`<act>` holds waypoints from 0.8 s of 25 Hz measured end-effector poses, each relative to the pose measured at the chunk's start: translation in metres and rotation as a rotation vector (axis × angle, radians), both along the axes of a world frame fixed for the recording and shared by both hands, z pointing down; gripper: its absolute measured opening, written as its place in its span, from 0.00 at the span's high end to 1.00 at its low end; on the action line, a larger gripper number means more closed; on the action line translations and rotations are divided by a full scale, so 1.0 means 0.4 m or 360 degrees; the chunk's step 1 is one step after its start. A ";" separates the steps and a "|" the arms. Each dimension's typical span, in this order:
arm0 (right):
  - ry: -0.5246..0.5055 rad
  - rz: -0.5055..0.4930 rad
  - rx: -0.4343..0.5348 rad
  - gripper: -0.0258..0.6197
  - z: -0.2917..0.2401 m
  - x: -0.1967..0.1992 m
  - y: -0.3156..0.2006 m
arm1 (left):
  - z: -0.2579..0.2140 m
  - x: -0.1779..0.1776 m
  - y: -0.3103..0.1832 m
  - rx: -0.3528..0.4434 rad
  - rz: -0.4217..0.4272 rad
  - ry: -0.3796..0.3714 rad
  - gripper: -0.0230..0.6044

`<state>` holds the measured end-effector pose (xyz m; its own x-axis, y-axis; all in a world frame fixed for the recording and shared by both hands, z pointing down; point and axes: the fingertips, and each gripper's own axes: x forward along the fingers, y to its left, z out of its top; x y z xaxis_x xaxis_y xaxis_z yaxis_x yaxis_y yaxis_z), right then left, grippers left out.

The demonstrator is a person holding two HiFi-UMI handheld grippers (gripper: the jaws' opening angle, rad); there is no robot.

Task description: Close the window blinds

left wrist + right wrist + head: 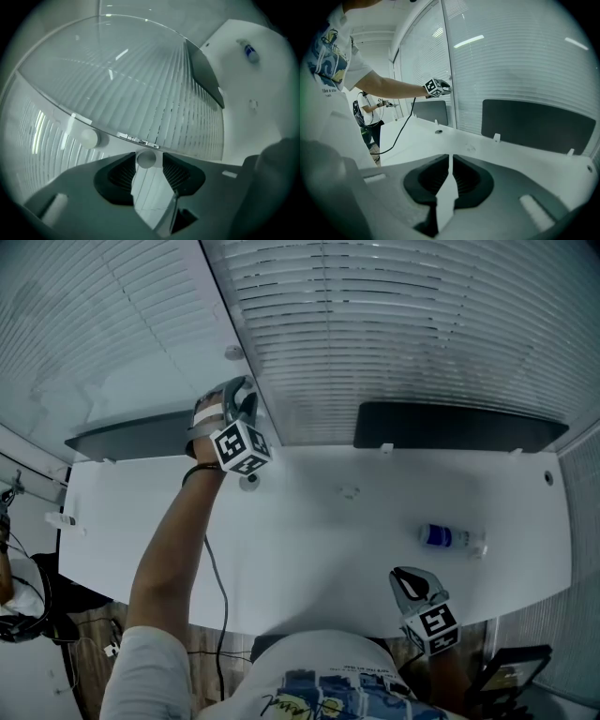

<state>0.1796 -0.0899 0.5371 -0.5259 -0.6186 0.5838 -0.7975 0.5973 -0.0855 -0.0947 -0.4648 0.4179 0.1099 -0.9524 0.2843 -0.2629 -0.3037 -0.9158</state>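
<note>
The person is holding the left tongs (239, 395) up at the window frame, between the two blinds (394, 324). Their jaws are standing apart, released. A small white knob (146, 159) is sitting between the tips without being pressed. It is probably the end of the control for the slats, but this is not sure. The right tongs (408, 579) are waiting low over the near edge of the counter (309, 540), clenched with nothing inside. The slats are looking mostly turned flat, with some dark gaps showing in the left gripper view. To do this step well, the person should be centring the knob between the pads, closing firmly on it, then moving it slowly and watching until the gaps are disappearing, without dragging sideways.
</note>
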 end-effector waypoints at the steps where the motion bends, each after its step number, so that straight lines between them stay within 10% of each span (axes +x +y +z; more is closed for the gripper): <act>1: 0.0000 0.0001 -0.0003 0.93 0.001 0.001 0.002 | 0.001 -0.002 -0.003 0.0001 0.0009 -0.0066 0.69; 6: -0.0003 0.0003 -0.0009 0.93 0.006 0.002 0.002 | 0.003 0.002 -0.013 0.0064 0.0080 -0.0354 0.77; 9: -0.0002 0.0009 -0.0004 0.93 0.008 0.006 0.002 | 0.000 0.002 -0.010 0.0080 0.0072 -0.0305 0.77; 20: -0.0005 -0.0005 -0.0016 0.93 0.006 0.000 0.003 | -0.026 -0.016 -0.007 -0.0048 -0.0179 0.0676 0.76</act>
<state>0.1796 -0.0887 0.5396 -0.5298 -0.6110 0.5882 -0.7952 0.5990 -0.0940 -0.1011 -0.4675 0.4074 0.1190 -0.9571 0.2642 -0.6474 -0.2765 -0.7102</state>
